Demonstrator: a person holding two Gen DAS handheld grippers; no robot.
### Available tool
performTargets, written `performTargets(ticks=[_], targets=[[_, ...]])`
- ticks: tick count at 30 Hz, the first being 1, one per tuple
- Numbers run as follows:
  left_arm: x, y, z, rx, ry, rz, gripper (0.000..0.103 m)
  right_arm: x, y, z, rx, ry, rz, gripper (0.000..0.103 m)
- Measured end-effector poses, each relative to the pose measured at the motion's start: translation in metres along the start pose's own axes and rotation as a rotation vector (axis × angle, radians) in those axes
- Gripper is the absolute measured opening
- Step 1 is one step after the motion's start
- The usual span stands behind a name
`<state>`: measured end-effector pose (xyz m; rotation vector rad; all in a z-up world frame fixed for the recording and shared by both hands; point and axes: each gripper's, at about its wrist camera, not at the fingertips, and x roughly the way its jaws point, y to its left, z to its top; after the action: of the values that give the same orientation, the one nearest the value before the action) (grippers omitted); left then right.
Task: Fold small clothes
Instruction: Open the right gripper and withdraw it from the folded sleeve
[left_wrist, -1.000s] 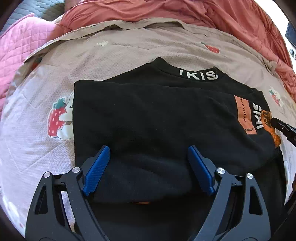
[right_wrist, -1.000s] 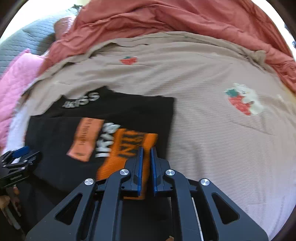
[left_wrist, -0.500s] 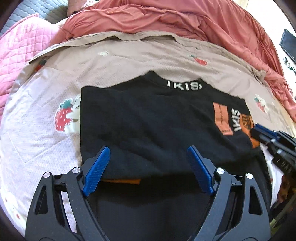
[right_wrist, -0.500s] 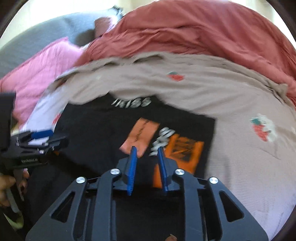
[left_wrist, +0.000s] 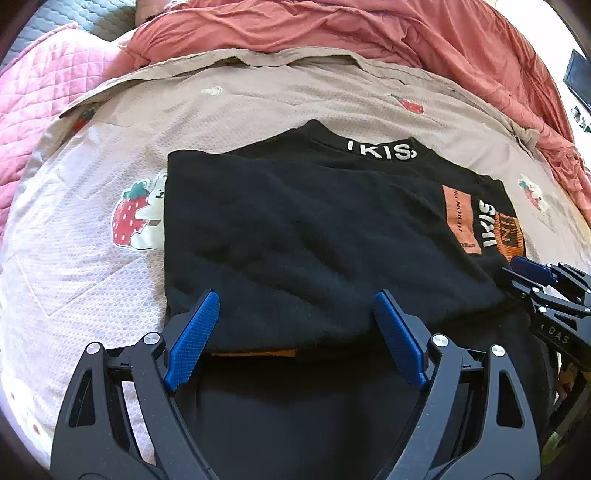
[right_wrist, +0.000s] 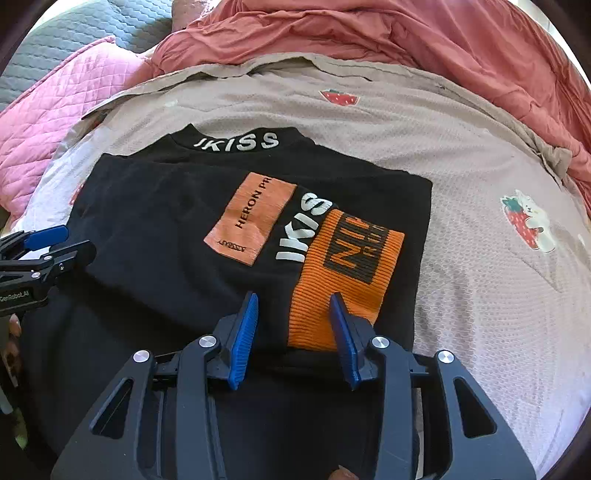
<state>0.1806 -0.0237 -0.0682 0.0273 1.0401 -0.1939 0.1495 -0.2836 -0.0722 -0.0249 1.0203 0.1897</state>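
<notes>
I'm holding the L gripper (left_wrist: 291, 332) wide open over the near edge of the black top (left_wrist: 295, 229), nothing gripped. A sec ago the R gripper (right_wrist: 291, 328) was pinching the orange cuff (right_wrist: 343, 273); now its jaws are opening, cuff released, so the sleeve fold is down (bottom fold likely next). The top's lying on the strawberry sheet (right_wrist: 480, 155); red duvet (right_wrist: 406, 33) behind, not obstructing.

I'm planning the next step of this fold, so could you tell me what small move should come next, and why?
Probably bring both grippers to the near hem and fold it up toward the collar. The black sweater lies flat with both sleeves folded in, the orange cuff on top. The left gripper is open; the right gripper is opening with nothing pinched.
</notes>
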Motion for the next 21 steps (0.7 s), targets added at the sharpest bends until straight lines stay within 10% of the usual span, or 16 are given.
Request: performTargets(ticks=[21], targets=[[-0.035, 0.031, -0.004, -0.058, -0.037, 0.014, 0.093, -0.040, -0.024, 0.006, 0.102, -0.102, 0.035, 0.086]])
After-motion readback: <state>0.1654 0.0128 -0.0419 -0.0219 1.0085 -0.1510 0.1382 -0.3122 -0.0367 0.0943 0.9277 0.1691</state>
